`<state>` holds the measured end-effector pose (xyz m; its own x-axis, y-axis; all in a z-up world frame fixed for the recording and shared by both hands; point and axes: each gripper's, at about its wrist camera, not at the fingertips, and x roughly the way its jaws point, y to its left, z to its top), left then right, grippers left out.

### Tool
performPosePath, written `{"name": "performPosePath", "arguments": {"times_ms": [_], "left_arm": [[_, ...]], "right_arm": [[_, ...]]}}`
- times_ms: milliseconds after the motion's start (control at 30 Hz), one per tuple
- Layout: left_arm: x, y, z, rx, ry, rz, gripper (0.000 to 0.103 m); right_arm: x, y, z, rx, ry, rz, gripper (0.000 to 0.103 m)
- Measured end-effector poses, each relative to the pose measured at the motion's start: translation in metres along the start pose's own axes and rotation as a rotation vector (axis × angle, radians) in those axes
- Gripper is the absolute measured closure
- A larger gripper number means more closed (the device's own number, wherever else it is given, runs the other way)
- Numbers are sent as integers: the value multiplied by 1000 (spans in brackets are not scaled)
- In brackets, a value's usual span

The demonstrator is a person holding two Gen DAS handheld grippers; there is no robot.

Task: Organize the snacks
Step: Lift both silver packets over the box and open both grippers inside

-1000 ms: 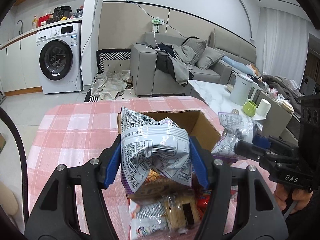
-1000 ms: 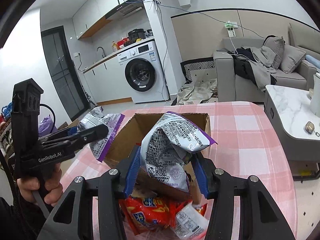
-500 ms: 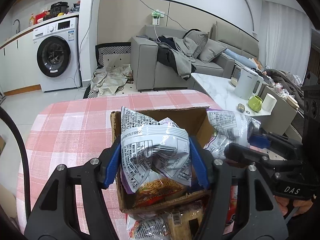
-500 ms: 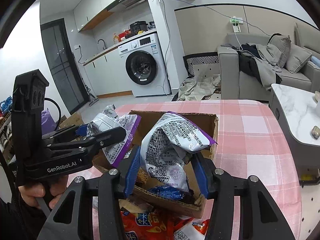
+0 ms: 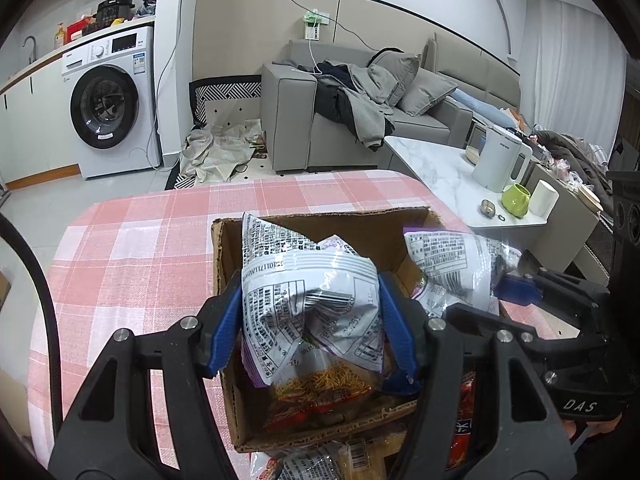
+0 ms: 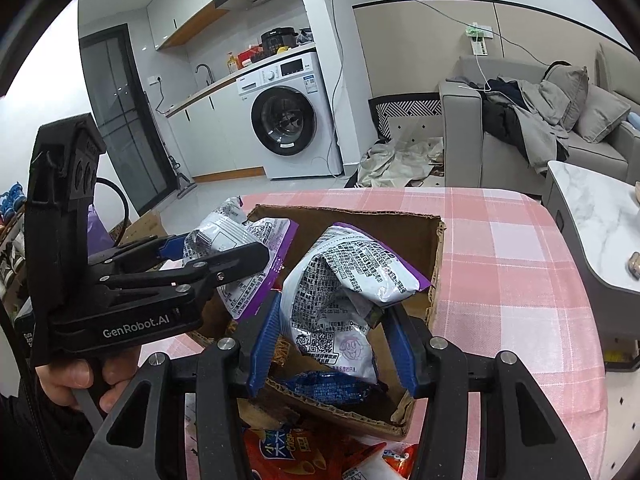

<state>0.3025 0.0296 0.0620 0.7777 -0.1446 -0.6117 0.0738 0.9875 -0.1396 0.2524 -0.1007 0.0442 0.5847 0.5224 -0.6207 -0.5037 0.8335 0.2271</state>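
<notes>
- Left gripper [image 5: 310, 320] is clamped on a silver-and-purple snack bag [image 5: 308, 308], blue pads pressing both crumpled sides, and the bag hangs over the open cardboard box [image 5: 320, 220].
- Right gripper [image 6: 332, 340] is clamped just as firmly on a second silver-and-purple snack bag [image 6: 344, 292], held above the same box; from the left wrist view that bag sits at the box's right wall.
- Inside the box: a clear-windowed pack of thin fried sticks [image 5: 320, 384] directly under the left bag, and a blue wrapper [image 6: 324, 386] on the box floor under the right bag.
- The box stands on the pink checked tablecloth [image 5: 140, 260], toward the near edge of the tabletop.
- More snacks lie loose on the tabletop against the box's near wall: a red-orange crisp packet [image 6: 284, 452] and a pale printed packet [image 5: 312, 466].
- A person's hand [image 6: 80, 376] grips the handle of the left tool, seen from the right wrist view.
- Beyond the table's far edge: a white washing machine [image 5: 108, 104], a grey sofa [image 5: 296, 120] heaped with clothes, and a marble side table with a white kettle [image 5: 500, 164] and a green mug [image 5: 516, 205].
</notes>
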Motion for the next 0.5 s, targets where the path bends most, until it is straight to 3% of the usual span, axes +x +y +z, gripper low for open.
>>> {"name": "performPosePath", "arguments": {"times_ms": [433, 500], "left_arm": [[7, 0, 0, -20, 14, 3, 40], [0, 0, 0, -12, 10, 2, 34]], "right_arm": [[-9, -4, 2, 5, -28, -11, 51], [-14, -6, 2, 6, -33, -20, 48]]}}
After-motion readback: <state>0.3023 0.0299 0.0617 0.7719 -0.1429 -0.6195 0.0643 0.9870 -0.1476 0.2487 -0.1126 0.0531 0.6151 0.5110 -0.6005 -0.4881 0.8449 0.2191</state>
